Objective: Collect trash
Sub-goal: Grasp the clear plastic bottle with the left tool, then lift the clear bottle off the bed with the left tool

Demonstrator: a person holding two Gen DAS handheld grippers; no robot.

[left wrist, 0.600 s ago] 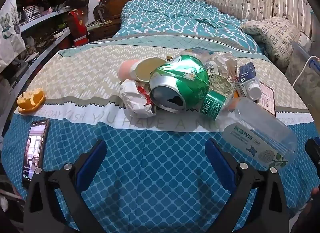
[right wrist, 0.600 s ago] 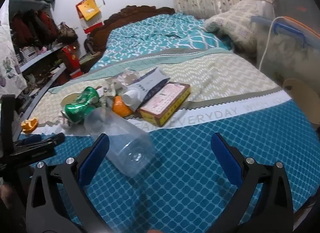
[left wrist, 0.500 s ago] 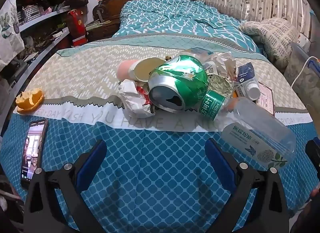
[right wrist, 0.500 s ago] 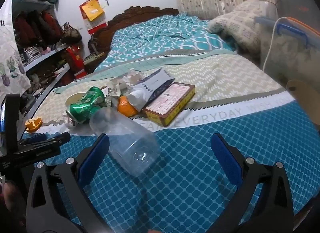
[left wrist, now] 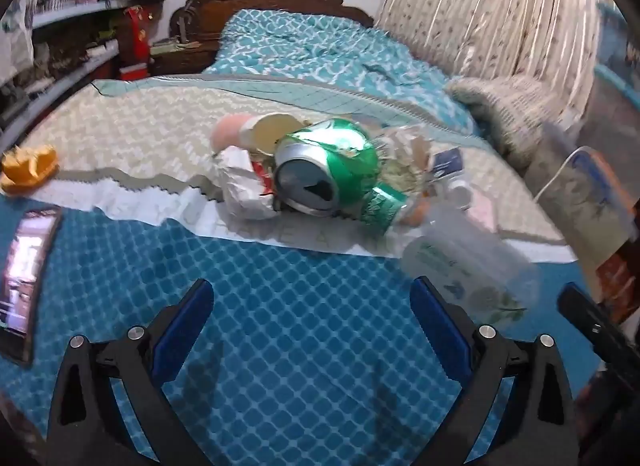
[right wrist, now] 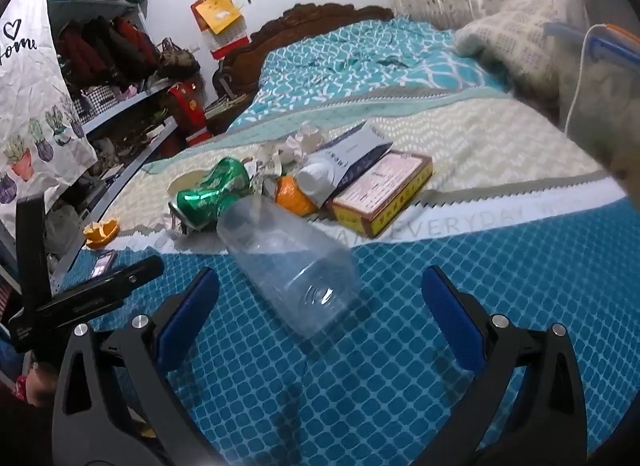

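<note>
Both views have shifted since the earlier frames: left wrist view now blurred and swung, trash pile sits higher and left of where it did; right wrist view has edged closer to the clear plastic bottle (right wrist: 288, 266), which now lies almost between its fingers' line of sight.

Bottle lies on its side on the bed, on the blue-checked band of the bedspread (right wrist: 440, 346) just below the white lettered stripe. Long axis runs diagonally: base toward the right gripper (right wrist: 320, 318), neck up-left toward the pile. Bottle is directly ahead of the right gripper, slightly left of centre, near but not between the pads. Right gripper released, jaws spread wide, nothing held.

Left gripper (left wrist: 312, 326) also released, wide, empty; from it the bottle (left wrist: 468, 262) lies ahead-right, off its line, and the crushed green can (left wrist: 328, 169) is straight ahead but further off. Judgement: right hand is nearer the bottle, and would need to close across the body, not along the axis.

Outward: can touches the bottle neck area, crumpled white wrapper (left wrist: 244, 185) beside it, orange peel piece (right wrist: 294, 195), white pill bottle (right wrist: 316, 181), flat yellow-edged box (right wrist: 384, 193) just right of the pile. Another orange peel (left wrist: 28, 169) lies well apart toward the bed's left edge, phone (left wrist: 24, 278) near that edge too.

Open room: bare bedspread in front of both grippers. Left gripper's body (right wrist: 92, 294) sits close at the right view's left, possible crowding.
</note>
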